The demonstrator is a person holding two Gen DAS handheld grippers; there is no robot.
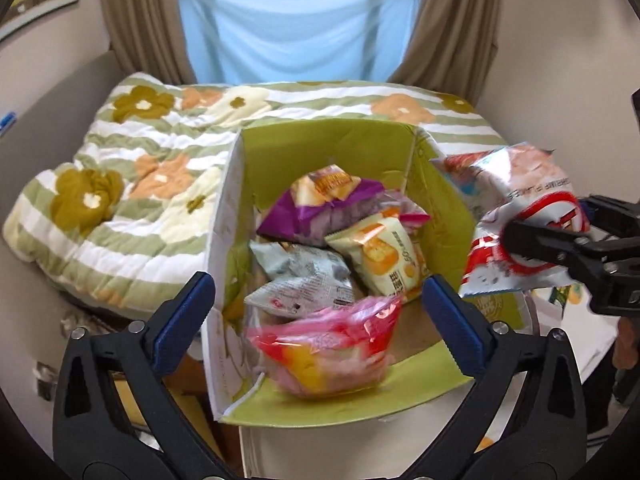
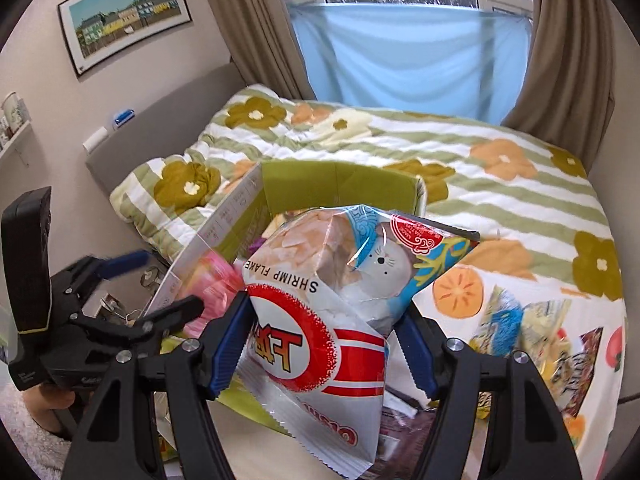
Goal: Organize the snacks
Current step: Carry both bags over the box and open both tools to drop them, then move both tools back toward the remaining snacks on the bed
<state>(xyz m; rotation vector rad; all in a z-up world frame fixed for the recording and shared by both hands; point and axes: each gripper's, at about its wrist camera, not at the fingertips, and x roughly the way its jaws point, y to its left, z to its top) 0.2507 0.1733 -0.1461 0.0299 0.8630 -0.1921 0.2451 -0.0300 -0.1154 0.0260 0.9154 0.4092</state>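
Observation:
An open cardboard box with a green inside (image 1: pixel 320 148) stands in front of me in the left wrist view, with several snack packs in it: a purple one (image 1: pixel 320 208), a yellow one (image 1: pixel 384 256), a grey one (image 1: pixel 304 284). A blurred pink and yellow pack (image 1: pixel 328 352) is at the box's near edge between the open fingers of my left gripper (image 1: pixel 320 320), not pinched. My right gripper (image 2: pixel 324 348) is shut on a white and red shrimp flake bag (image 2: pixel 340 300), held just right of the box (image 2: pixel 336 184); it also shows in the left wrist view (image 1: pixel 524 216).
The box sits at the edge of a bed with a green striped flower quilt (image 2: pixel 500 184). More snack packs (image 2: pixel 520 328) lie on a fruit-print cloth to the right. Curtains and a window are behind; a framed picture (image 2: pixel 124 12) hangs on the left wall.

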